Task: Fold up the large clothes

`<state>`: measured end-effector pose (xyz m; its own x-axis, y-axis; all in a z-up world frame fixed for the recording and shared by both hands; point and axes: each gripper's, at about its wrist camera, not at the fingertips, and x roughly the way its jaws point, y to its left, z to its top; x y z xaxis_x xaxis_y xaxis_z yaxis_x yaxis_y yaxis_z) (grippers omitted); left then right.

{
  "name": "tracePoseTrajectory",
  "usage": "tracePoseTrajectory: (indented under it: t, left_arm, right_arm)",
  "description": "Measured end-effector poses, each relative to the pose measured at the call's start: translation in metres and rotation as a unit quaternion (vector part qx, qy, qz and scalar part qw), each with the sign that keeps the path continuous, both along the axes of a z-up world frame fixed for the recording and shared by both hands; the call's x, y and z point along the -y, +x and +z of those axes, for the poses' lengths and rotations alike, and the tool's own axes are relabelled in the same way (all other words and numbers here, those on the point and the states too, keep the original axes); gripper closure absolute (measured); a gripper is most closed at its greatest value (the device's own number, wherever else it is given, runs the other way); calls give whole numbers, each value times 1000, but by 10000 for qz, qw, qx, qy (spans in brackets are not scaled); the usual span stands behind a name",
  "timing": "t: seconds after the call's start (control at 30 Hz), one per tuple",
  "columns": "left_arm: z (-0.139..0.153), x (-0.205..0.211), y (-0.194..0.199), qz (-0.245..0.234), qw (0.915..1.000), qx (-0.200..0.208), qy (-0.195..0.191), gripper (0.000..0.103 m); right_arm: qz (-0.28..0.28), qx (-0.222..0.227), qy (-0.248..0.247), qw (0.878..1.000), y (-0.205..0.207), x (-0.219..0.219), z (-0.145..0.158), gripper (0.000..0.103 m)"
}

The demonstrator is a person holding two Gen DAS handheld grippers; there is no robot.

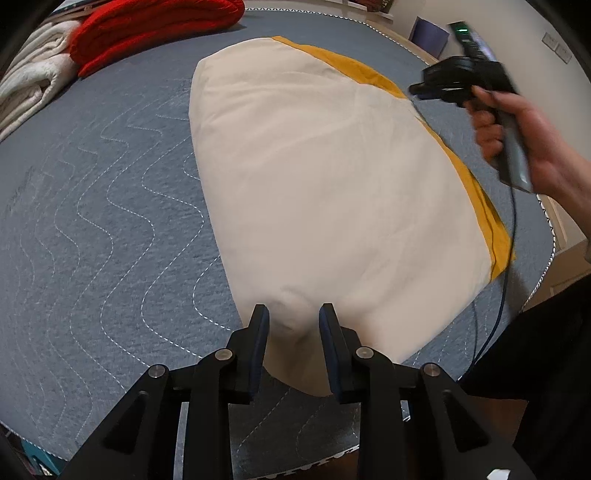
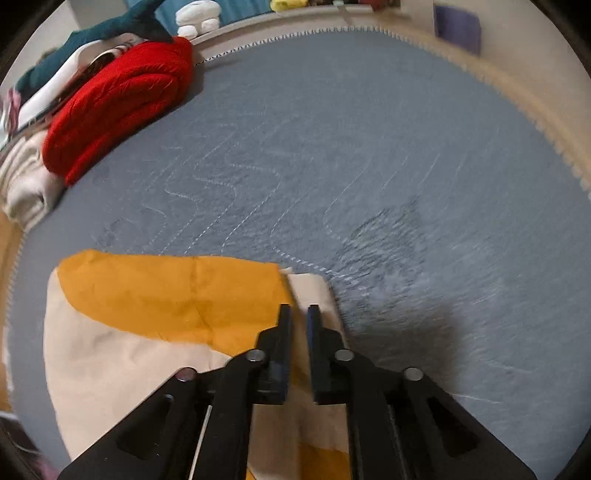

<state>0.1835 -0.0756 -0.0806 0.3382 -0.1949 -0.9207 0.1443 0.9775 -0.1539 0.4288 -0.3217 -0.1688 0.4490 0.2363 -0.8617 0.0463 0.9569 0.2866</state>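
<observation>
You grip the soft, light cream garment point(image 1: 314, 184) with left gripper point(image 1: 293, 314) jaws pinching its near corner, right gripper point(image 2: 298, 312) jaws nearly clenched over its far corner by the yellow band point(image 2: 166, 291).

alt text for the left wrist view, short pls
The left gripper pinches a bunched near corner of a cream cloth with a mustard-yellow edge, spread on a grey quilted mat. At the right, a hand holds the right gripper over the cloth's far edge; a folded red garment lies top left.
</observation>
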Motion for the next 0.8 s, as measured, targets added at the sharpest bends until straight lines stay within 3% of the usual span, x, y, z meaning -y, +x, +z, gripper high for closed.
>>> tracePoseTrajectory:
  t: [0.1,0.23,0.3,0.37,0.43,0.53,0.6,0.7,0.8]
  left_arm:
    - [4,0,-1,71,9999,-12,-83,77]
    - [8,-3,-2,161,9995,6,-266,77]
    - [8,-4,-2,186,9993,4,-329,77]
    - [6,-4,-3,212,9993,-40,-321,77]
    - [4,-9,-2,315,9987,-108,-394,77]
    - [8,-30,5,727,9940,-154,-798,69]
    - [10,-46,14,1016,9889,-146,-1075,51]
    - [0,-70,37,1446,9793,-217,-1397,47]
    - [-32,-87,64,1764,9611,-585,-2042,46]
  right_arm:
    - [369,284,252,9986,-22,9,21,86]
    - [1773,230,577,9822,-74,-13,25,69]
    - [2634,20,428,9637,-106,-32,14,60]
    - [3201,-205,-269,9468,-138,-48,-9,59]
    - [3158,-237,-430,9476,-150,-43,-17,59]
    - [2519,-420,-110,9668,-147,-19,-16,58]
    - [2154,-480,-129,9752,-147,-7,-16,53]
    - [1833,-595,73,9812,-145,6,-22,41]
    - [1593,-949,497,9814,-140,18,-39,35]
